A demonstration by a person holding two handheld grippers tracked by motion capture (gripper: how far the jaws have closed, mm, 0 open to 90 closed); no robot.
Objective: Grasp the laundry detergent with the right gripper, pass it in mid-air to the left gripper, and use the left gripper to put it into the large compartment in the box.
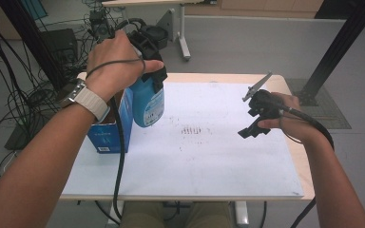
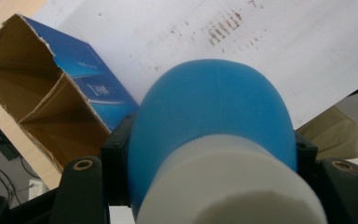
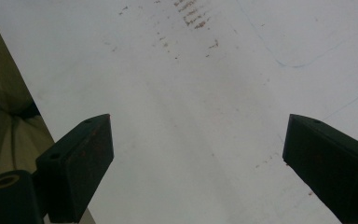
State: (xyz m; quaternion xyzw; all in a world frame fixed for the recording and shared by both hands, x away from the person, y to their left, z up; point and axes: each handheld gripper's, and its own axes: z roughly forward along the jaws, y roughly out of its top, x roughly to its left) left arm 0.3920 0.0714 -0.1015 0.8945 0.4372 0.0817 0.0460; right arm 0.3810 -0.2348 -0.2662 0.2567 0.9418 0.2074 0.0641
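While the left gripper (image 1: 147,57) clamps the blue bottle (image 1: 148,102) (beside the box (image 1: 111,135)), right gripper (image 3: 196,154) jaws gape.

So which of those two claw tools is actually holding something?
The left gripper, by the blue box: its jaws are clamped on the blue bottle. The right gripper hangs open over the white sheet.

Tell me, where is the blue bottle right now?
The blue bottle hangs at the left of the high view, clamped in the left hand-held gripper, just beside the open blue box.
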